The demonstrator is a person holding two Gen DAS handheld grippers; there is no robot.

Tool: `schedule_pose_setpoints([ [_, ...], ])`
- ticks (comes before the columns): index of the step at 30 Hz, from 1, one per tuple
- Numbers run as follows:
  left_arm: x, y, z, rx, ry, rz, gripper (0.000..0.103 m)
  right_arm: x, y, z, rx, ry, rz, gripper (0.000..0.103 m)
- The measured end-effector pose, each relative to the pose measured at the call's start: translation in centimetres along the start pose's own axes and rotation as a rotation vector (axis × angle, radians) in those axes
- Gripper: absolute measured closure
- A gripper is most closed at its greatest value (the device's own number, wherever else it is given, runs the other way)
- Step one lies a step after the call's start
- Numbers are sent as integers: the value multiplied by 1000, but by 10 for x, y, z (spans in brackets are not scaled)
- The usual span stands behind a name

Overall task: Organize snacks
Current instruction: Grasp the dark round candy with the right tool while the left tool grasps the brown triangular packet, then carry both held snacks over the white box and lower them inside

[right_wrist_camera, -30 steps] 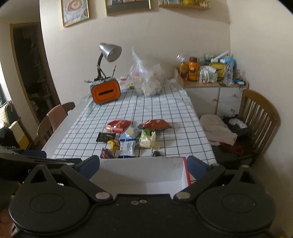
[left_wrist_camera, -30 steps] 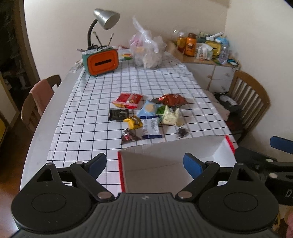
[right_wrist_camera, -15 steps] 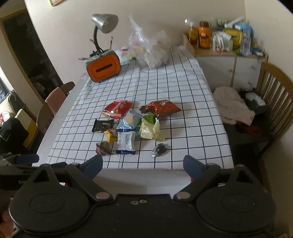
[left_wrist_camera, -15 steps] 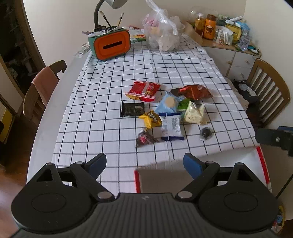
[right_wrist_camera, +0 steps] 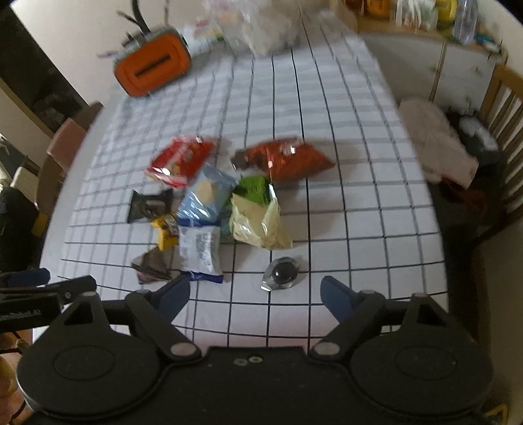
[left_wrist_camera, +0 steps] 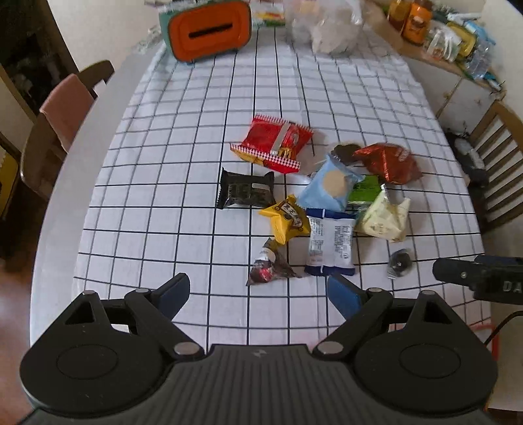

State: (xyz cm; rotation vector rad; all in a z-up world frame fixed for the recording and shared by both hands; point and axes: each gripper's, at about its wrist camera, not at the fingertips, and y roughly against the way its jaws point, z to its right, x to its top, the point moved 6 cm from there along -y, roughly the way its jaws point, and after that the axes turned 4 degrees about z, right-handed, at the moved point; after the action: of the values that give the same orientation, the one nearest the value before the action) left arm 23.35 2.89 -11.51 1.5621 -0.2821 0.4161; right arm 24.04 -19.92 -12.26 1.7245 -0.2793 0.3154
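Note:
Several snack packets lie in a cluster on the checked tablecloth [left_wrist_camera: 163,229]: a red packet [left_wrist_camera: 273,144], a black one [left_wrist_camera: 245,191], a yellow one [left_wrist_camera: 287,220], a light blue one [left_wrist_camera: 331,186], a white-and-blue one [left_wrist_camera: 330,242], a pale yellow bag [left_wrist_camera: 382,219], a red-brown bag [left_wrist_camera: 389,161] and a small dark wrapped sweet [left_wrist_camera: 269,268]. A round dark sweet [right_wrist_camera: 281,273] lies just beyond my right gripper [right_wrist_camera: 255,292]. My left gripper [left_wrist_camera: 258,292] is open and empty above the near edge, just short of the cluster. My right gripper is open and empty too.
An orange tissue box [left_wrist_camera: 207,29] and a clear plastic bag [left_wrist_camera: 327,29] stand at the far end. Chairs stand at the left [left_wrist_camera: 62,121] and the right [left_wrist_camera: 500,163]. A side cabinet [left_wrist_camera: 457,59] holds bottles. The right gripper's tip [left_wrist_camera: 480,278] shows in the left wrist view.
Both grippers have moved forward and tilted down over the table. The white box with the red rim at the near edge has dropped out of view. The snacks have not moved.

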Motion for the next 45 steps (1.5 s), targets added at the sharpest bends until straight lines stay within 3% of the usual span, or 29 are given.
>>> schedule_pose_setpoints([
  [8, 10, -51, -3, -21, 36, -134, 12, 0, -59, 15, -31, -50, -129, 25],
  [15, 13, -84, -6, -29, 83, -216, 12, 2, -82, 13, -29, -20, -181, 33],
  [19, 12, -101, -6, -28, 105, -259, 26, 3, -91, 16, -29, -17, -200, 41],
  [22, 10, -111, -6, -33, 118, -288, 30, 2, -97, 18, -26, -21, -211, 46],
  [27, 6, -120, -6, -50, 120, -315, 40, -1, -104, 17, -30, -5, -221, 54],
  [32, 5, -126, -8, -53, 129, -326, 42, 0, -106, 17, -38, 5, -209, 59],
  [39, 2, -134, -9, -74, 140, -341, 54, -1, -106, 16, -66, 61, -187, 76],
  [45, 5, -140, -7, -88, 146, -322, 61, -2, -103, 18, -49, 66, -172, 78],
])
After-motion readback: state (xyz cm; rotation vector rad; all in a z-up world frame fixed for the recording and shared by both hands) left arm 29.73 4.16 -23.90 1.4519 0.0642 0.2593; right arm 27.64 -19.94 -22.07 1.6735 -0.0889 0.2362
